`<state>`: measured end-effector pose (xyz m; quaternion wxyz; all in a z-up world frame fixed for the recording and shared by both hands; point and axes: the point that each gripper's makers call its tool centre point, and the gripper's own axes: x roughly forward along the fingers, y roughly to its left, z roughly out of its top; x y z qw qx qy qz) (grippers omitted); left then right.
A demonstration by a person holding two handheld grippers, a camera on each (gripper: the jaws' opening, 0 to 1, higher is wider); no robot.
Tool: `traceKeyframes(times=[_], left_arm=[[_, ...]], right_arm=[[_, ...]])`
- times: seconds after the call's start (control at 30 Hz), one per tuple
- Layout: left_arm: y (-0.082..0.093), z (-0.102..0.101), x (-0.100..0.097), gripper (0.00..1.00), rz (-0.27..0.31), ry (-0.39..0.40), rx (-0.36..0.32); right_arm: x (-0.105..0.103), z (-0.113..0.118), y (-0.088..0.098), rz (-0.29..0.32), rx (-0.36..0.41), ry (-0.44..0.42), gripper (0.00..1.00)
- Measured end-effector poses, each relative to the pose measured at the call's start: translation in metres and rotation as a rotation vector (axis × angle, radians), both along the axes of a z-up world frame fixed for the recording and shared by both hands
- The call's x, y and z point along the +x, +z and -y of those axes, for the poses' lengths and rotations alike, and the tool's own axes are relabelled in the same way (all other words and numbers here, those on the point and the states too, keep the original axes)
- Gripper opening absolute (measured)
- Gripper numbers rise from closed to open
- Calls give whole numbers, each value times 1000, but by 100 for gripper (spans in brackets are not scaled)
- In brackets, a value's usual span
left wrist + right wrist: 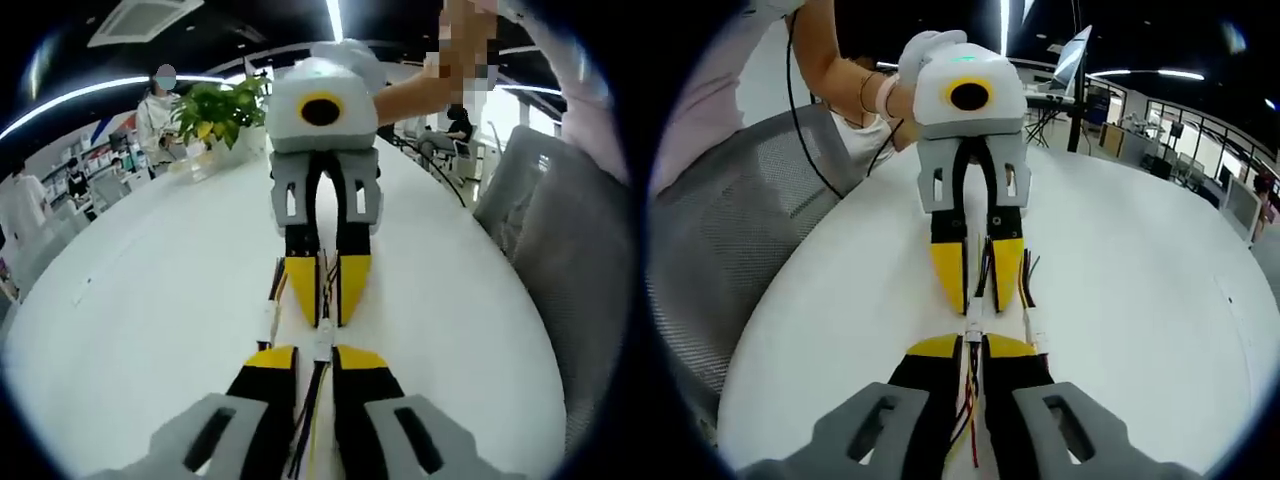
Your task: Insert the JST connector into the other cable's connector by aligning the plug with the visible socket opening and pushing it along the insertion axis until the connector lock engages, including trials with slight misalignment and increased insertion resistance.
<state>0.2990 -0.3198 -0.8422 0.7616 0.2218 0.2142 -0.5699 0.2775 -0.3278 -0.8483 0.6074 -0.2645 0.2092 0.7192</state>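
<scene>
My left gripper (318, 352) and right gripper (325, 318) face each other tip to tip over the white table (150, 300). Each is shut on a thin wire cable ending in a small white JST connector. The two connectors (322, 338) meet end to end in the narrow gap between the yellow fingertips. In the right gripper view my right gripper (973, 344) holds its connector (974, 326) straight against the left gripper (980, 305). Whether the lock has caught cannot be told. Red, black and yellow wires run back between both pairs of jaws.
A spare cable with a white connector (271, 316) (1030, 322) lies on the table beside the grippers. A potted plant (220, 110) stands at the far edge. A grey mesh chair (560, 220) (730, 230) is at the table's side. People stand behind.
</scene>
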Motion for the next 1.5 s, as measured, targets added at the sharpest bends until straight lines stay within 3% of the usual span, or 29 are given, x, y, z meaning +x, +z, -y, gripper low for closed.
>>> traceKeyframes(times=[0.07, 0.2, 0.37, 0.53, 0.73, 0.83, 0.9, 1.0, 1.17, 1.23, 1.4, 1.5], left_arm=[[1, -2, -2, 9, 6, 14, 10], [15, -4, -3, 11, -3, 62, -41], [19, -12, -3, 22, -21, 112, -29], [30, -15, -10, 26, -31, 166, -55], [47, -22, -20, 33, -25, 213, -69], [64, -31, -15, 37, 49, 267, -97], [76, -34, -20, 38, 57, 285, -123], [89, -37, -31, 45, 21, 329, -157], [94, -44, -49, 54, -18, 375, -135], [98, -43, -59, 54, 7, 356, -121], [102, -44, -78, 62, -19, 370, -110], [105, -42, -89, 65, 4, 354, -101]], right_arm=[[-2, 0, 0, 3, -4, -8, 8], [2, 4, 0, 43, -36, -45, 17], [-1, 4, 6, 38, -7, -90, 16], [-7, 5, 14, 13, 27, -162, 16], [-18, 11, 25, -1, 26, -227, 29], [-23, 15, 34, 6, 17, -247, 34], [-27, 18, 40, 14, 20, -249, 34], [-32, 23, 51, 27, 6, -280, 37], [-40, 30, 68, 43, -1, -330, 46], [-45, 33, 74, 47, -3, -349, 48], [-58, 38, 84, 73, -6, -393, 54], [-66, 42, 83, 63, -20, -436, 60]])
